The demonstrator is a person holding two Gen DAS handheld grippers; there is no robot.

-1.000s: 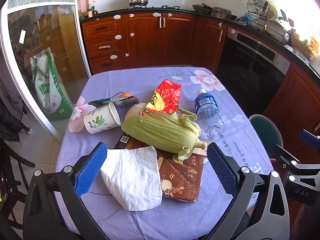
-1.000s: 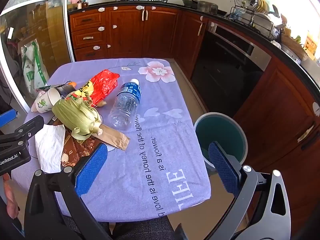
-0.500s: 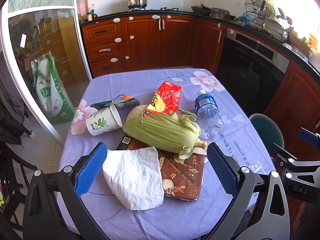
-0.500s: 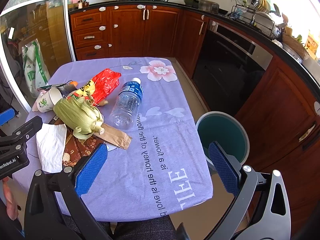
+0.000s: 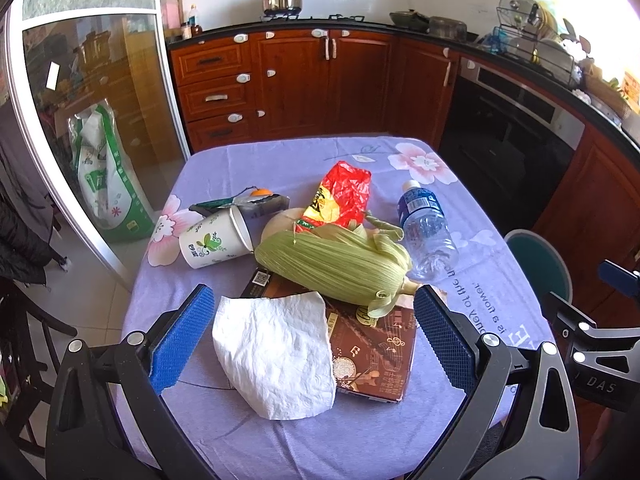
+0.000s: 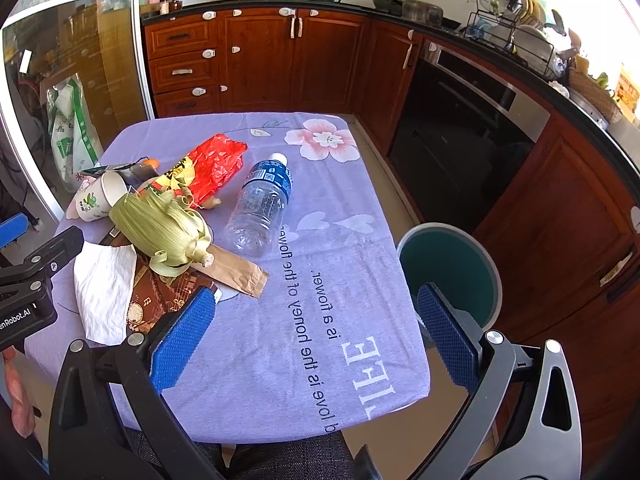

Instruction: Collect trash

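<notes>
On the worktop (image 5: 280, 156) our trash lies heaped. The corn husk (image 5: 332, 264) is light and springy; we would pinch mid-bundle. The plastic bottle (image 6: 262, 208) is slick and crushable, so grip its waist. The limp napkin (image 5: 276, 352) bunches anywhere. Left claw (image 5: 316, 340) and right claw (image 6: 316, 340) gape wide, empty.

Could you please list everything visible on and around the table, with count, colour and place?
Tissue: one, white, near table edge, overlapping the box.
Box: one, brown, under the corn husk.
Corn husk: one, green, mid-pile.
Snack bag: one, red, behind the husk.
Paper cup: one, white, on its side, left.
Bottle: one, clear, blue label, lying right of pile.
Paper bag: one, brown, beside the box.
Bin: one, green, on the floor right of the table.
Tablecloth: one, lilac.
Left gripper: open.
Right gripper: open.
</notes>
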